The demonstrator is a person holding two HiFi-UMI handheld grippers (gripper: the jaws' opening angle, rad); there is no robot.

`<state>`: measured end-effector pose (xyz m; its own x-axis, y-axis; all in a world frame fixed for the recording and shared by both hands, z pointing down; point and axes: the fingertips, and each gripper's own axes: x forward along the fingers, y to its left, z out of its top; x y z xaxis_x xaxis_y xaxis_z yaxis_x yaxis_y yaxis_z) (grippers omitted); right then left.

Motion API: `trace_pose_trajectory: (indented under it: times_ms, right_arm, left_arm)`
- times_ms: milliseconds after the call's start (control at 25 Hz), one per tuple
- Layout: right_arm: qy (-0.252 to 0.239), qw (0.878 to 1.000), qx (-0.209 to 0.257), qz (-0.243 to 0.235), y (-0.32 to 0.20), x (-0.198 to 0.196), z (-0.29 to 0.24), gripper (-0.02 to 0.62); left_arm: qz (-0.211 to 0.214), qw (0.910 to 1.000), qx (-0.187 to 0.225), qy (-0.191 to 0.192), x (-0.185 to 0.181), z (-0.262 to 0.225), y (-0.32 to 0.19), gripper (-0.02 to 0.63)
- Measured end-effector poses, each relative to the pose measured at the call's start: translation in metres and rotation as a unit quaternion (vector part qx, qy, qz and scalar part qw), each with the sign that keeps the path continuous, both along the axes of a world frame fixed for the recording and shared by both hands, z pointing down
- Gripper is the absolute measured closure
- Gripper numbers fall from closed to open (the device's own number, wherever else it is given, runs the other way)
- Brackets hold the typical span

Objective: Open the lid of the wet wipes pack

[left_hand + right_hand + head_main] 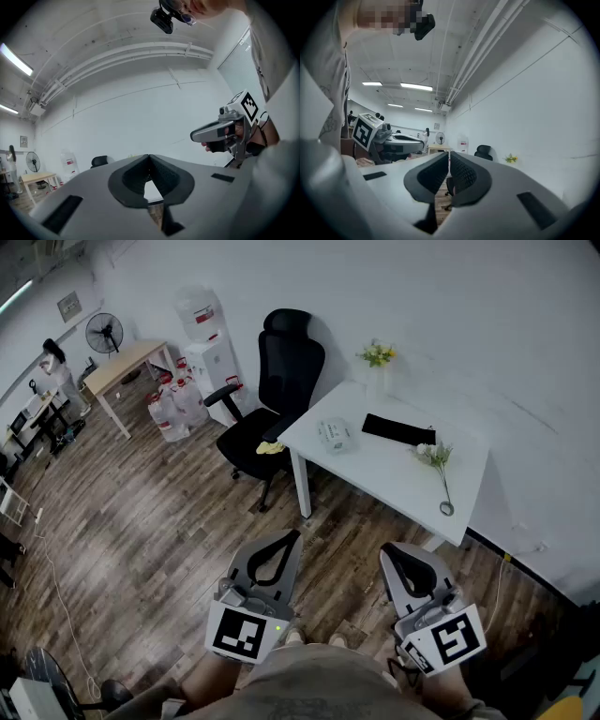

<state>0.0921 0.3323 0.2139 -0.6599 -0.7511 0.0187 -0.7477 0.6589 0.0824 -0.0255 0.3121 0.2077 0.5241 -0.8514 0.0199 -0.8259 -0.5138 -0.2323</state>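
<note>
Head camera high above; two tool cameras level, all far from the counter (394,465).
The head view looks steeply down past the left tool (292,540) and right tool (389,554) to the floor (141,521). Each tool's view looks level along its own jaws; all three share the black chair (281,371).

bare brown wood-plank floor (187,521) between me and white rectangular table (375,474): open, nothing in way. my left gripper (293,538) and right gripper (387,551) side by side, well short of table. black high-backed office chair (281,381) just beside table's left end, blocks that side. table's near long edge free. on top: pale wet wipes pack (335,434) near left end, room above it clear; flat black rectangular pad (398,430) to its right; loose white flower stem (437,460) farther right; vase of yellow flowers (378,360) at back edge. white wall (469,334) close behind.
</note>
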Motion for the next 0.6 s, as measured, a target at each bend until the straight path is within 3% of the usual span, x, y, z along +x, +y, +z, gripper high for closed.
trace_pose_trajectory:
  times_ms: [600]
  right_arm:
    - [-0.005,1.000,-0.020,-0.013,-0.014,0.030,0.019,0.558]
  left_arm:
    - [-0.023,0.9997,-0.009,-0.001,0.025,0.012,-0.009,0.589]
